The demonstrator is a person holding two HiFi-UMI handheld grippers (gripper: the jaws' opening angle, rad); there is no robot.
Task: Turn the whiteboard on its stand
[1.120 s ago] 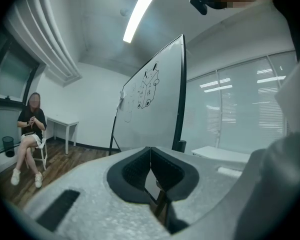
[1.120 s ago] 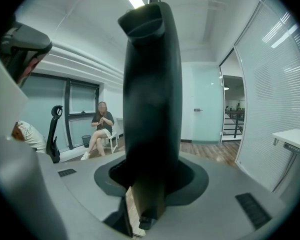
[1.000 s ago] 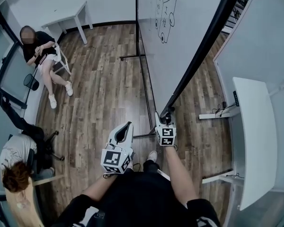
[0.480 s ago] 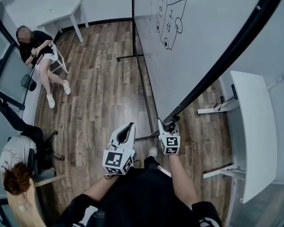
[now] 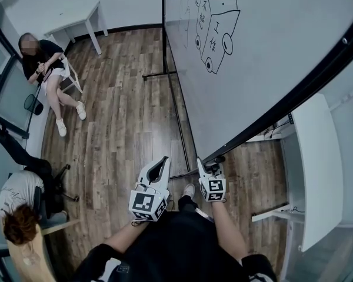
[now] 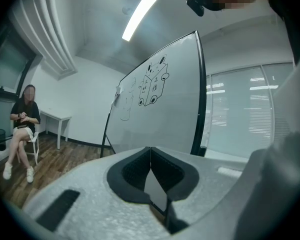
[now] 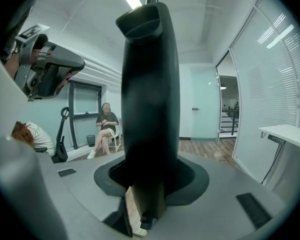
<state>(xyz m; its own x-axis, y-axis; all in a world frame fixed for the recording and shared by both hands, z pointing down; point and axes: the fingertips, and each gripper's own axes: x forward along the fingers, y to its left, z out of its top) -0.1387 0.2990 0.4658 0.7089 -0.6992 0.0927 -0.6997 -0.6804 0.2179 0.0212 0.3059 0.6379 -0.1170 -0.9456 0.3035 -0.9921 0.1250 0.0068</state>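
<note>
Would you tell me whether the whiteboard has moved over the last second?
Yes. The whiteboard has swung: its black edge moved rightward and now reaches the white desk it earlier stood clear of.

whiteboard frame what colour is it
Black. The whiteboard frame shows best in the head view.

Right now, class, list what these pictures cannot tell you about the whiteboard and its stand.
Drawing: head view, top cut off by the picture's edge; its characters are too small to read.
Stand: head view, its near upright and pivot lie behind the tilted whiteboard.
Room ahead: right gripper view, the whiteboard's dark frame, clamped by the right hand-held gripper, blocks the middle.
</note>
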